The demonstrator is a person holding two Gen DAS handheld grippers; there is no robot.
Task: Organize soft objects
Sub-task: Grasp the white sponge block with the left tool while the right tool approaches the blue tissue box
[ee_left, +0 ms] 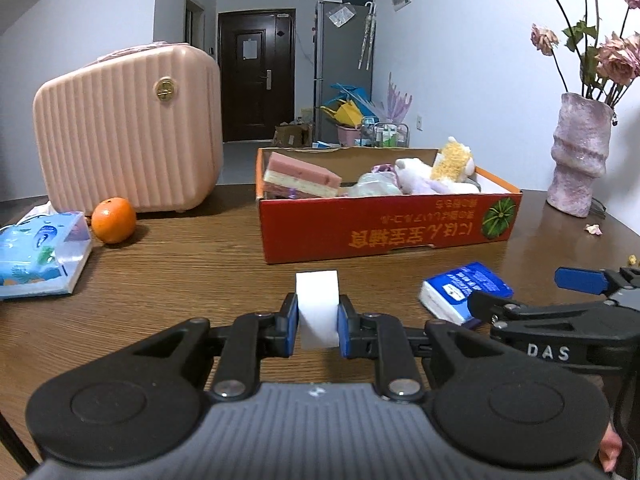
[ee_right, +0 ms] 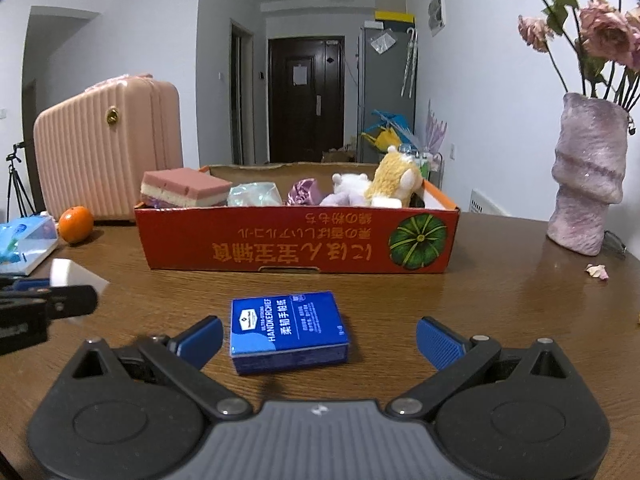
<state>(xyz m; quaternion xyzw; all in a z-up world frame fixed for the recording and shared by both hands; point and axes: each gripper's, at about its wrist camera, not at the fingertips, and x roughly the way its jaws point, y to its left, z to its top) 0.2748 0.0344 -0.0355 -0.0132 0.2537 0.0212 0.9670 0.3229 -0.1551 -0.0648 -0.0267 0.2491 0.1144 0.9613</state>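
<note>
My left gripper (ee_left: 318, 330) is shut on a white sponge block (ee_left: 317, 304), held above the wooden table in front of the red cardboard box (ee_left: 384, 224). The box holds pink layered sponges (ee_left: 300, 174), a pale wrapped bundle (ee_left: 374, 184) and plush toys (ee_left: 440, 170). A blue handkerchief pack (ee_right: 286, 330) lies flat on the table between the wide-apart blue pads of my right gripper (ee_right: 320, 338), which is open and does not touch it. In the left wrist view the same pack (ee_left: 466, 290) lies to the right, beside my right gripper's fingers (ee_left: 582, 280).
A pink ribbed suitcase (ee_left: 128, 128) stands at the back left with an orange (ee_left: 113, 220) before it. A pack of wipes (ee_left: 38, 254) lies at the left edge. A pink vase (ee_right: 588, 172) with dried roses stands at the right; a fallen petal (ee_right: 597, 271) lies near it.
</note>
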